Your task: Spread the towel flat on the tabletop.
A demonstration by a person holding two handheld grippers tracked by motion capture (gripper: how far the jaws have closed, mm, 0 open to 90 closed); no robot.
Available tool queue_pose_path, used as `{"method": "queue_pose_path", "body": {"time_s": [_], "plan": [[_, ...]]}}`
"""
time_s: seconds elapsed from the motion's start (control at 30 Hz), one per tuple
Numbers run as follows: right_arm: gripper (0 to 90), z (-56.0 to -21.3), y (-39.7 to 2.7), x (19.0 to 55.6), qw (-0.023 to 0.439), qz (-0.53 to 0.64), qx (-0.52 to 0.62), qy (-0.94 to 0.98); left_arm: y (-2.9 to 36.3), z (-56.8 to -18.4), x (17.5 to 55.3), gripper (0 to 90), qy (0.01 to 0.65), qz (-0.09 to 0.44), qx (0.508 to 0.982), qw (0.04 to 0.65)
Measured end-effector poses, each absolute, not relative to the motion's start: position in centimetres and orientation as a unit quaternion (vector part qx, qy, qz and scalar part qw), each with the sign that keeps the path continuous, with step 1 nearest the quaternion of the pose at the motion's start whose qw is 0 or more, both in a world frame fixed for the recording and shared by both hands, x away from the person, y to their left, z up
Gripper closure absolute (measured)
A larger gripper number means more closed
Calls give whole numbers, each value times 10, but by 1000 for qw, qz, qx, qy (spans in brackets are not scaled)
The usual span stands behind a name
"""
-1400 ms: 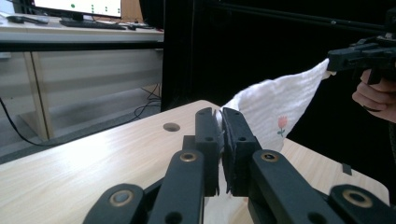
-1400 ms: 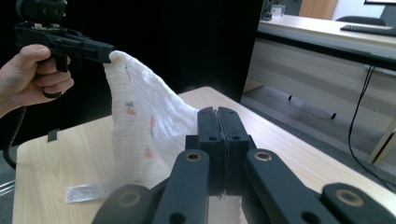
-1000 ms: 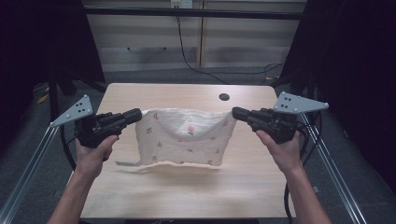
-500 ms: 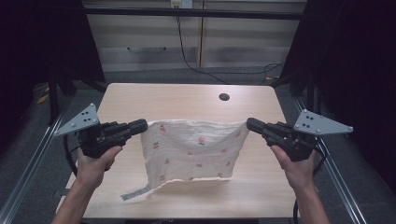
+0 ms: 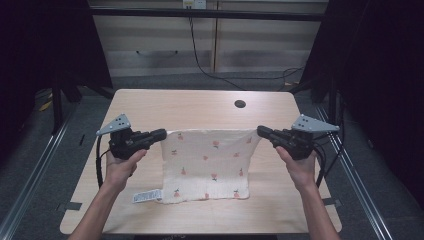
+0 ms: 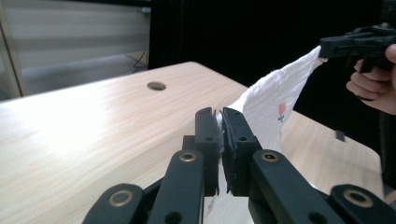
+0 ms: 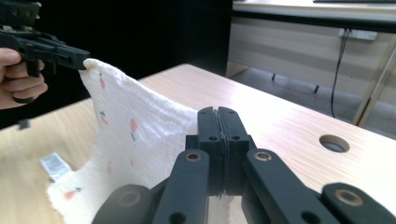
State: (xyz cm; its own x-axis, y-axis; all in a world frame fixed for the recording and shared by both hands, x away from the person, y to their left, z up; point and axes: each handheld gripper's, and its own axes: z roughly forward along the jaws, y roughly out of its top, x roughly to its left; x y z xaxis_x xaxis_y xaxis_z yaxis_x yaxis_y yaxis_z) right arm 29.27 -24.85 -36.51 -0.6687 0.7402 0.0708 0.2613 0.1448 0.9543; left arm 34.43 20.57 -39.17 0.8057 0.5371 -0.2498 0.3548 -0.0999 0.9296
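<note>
L tongs [image 5: 161,134] & R tongs [image 5: 262,131] each clamp a top corner of white fruit-print cloth [image 5: 205,165], lower edge on bare light-wood worktop [image 5: 200,102].

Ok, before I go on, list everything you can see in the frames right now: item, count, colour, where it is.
cloth: one, white with small peach-coloured fruit prints, stretched between both grippers by its far corners, near edge lying on the table
care label: one, white, at the cloth's near left corner, flat on the table
table: one, light wood, centre of the high view
cable hole: one, dark, far right part of the tabletop
wall cable: one, black, hanging behind the table
left gripper: one, black, shut on the cloth's far left corner
right gripper: one, black, shut on the cloth's far right corner
hands: two, one on each gripper's handle
</note>
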Motion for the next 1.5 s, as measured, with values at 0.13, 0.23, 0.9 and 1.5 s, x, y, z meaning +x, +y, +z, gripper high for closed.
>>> {"method": "queue_pose_path", "body": {"time_s": [0.13,0.23,0.9,1.5], "plan": [[896,-378,-242,308,216,525,354,743,202,-409,358,857,321,73,750,573],[896,-388,-241,322,209,513,366,748,203,-418,368,855,334,74,749,567],[835,-437,-231,379,166,482,414,754,218,-441,401,703,391,75,744,537],[518,-431,-227,339,138,440,386,799,229,-435,361,594,351,63,779,515]]}}
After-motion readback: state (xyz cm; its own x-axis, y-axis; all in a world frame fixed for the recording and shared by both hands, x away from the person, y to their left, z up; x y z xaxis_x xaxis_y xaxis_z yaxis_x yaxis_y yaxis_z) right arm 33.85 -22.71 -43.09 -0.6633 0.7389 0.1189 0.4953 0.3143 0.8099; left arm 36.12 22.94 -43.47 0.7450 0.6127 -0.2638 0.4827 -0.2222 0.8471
